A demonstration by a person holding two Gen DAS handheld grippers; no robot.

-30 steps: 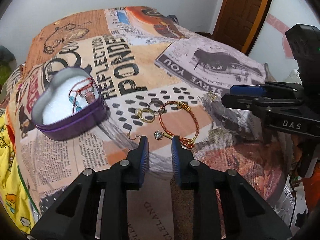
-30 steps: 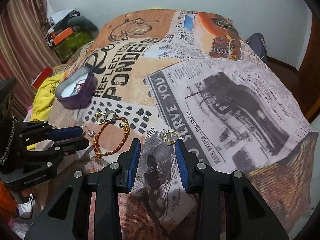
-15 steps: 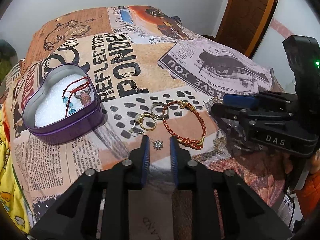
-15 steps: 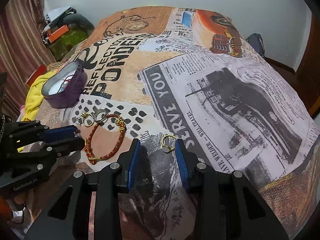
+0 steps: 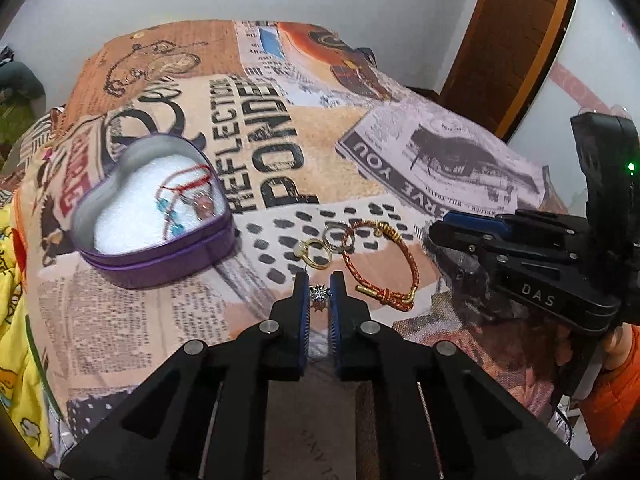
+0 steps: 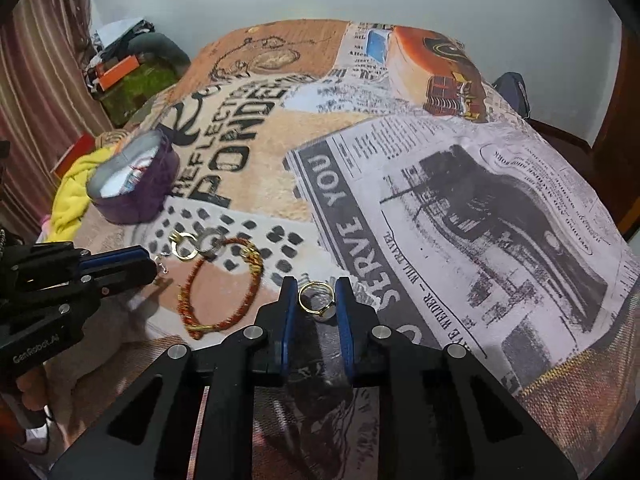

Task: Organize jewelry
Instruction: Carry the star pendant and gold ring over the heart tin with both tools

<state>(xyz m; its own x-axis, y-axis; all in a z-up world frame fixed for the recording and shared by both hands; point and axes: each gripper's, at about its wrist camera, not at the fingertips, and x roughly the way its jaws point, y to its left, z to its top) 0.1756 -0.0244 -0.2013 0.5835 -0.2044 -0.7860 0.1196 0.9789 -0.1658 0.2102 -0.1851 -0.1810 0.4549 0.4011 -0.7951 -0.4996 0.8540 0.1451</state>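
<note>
A purple heart-shaped tin (image 5: pixel 160 256) with white padding holds a red-string bracelet (image 5: pixel 184 196). On the printed bedspread lie a gold ring (image 5: pixel 314 254), a silver ring (image 5: pixel 338 236) and a red-and-gold rope bracelet (image 5: pixel 380 264). My left gripper (image 5: pixel 319 292) is open, its jaws on either side of a small silver star-shaped piece (image 5: pixel 320 293). My right gripper (image 6: pixel 316 300) is open, its jaws on either side of a gold ring with a round stone (image 6: pixel 318 300). The tin also shows in the right wrist view (image 6: pixel 136 184).
The bedspread (image 6: pixel 440 200) covers a bed that drops off near both grippers. A yellow cloth (image 6: pixel 76 184) lies beside the tin. A wooden door (image 5: pixel 512 40) stands at the back right. Clutter (image 6: pixel 128 68) sits by the far wall.
Both grippers have moved forward and down to the bedspread. The star piece now lies between the left jaws and the gold ring between the right jaws.
</note>
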